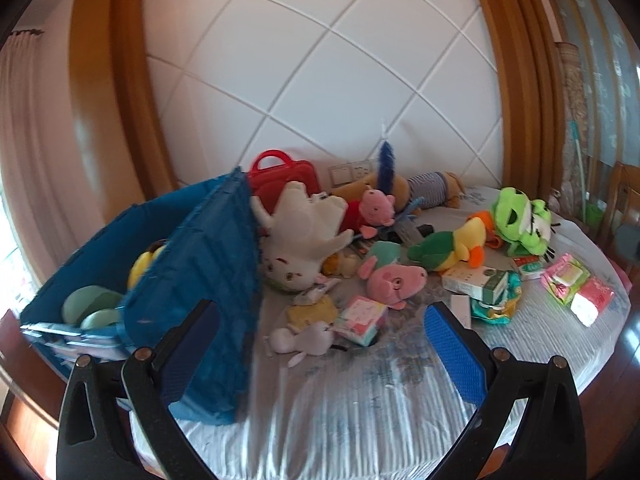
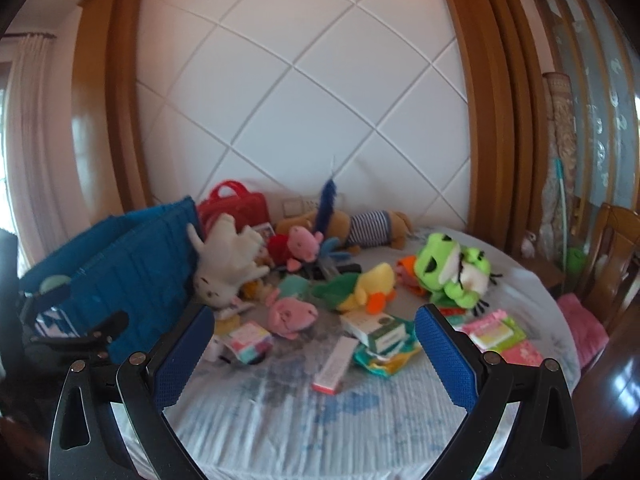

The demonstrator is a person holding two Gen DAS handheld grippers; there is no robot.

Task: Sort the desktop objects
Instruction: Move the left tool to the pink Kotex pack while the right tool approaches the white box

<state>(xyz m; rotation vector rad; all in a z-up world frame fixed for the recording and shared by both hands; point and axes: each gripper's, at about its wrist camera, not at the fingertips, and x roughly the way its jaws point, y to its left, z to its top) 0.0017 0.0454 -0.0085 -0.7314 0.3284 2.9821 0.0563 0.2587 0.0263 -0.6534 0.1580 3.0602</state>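
While your left gripper (image 1: 324, 332) hangs above the near part of the table with its blue pads spread wide and nothing between them, its left finger (image 1: 188, 344) overlaps the near wall of the blue fabric bin (image 1: 208, 264), which sits at about ten o'clock from the fingertips. Inside the bin you can see a pale green toy (image 1: 90, 308) and a yellow one (image 1: 144, 266).

Just past the fingertips at twelve o'clock lie a small grey-white bunny (image 1: 304, 340) and a pastel box (image 1: 360, 318), touching each other. Beyond them a pink pig plush (image 1: 394, 282) lies on the cloth, with a white plush (image 1: 300, 240) leaning on the bin's right wall at eleven o'clock. At one o'clock rests a green-and-yellow duck (image 1: 448, 250), and farther out a green frog plush (image 1: 518, 218).

Your right gripper (image 2: 314, 338) is also wide and holds nothing. At twelve o'clock, between its pads, a long white box with a red end (image 2: 335, 364) lies on the tablecloth (image 2: 320, 432). Just beside it at one o'clock a green-and-white carton (image 2: 376, 326) sits on a teal packet (image 2: 384, 360). The pig plush (image 2: 290, 316) is at eleven o'clock, the frog (image 2: 452, 272) at two o'clock, and the bin (image 2: 132, 256) well off at ten o'clock.
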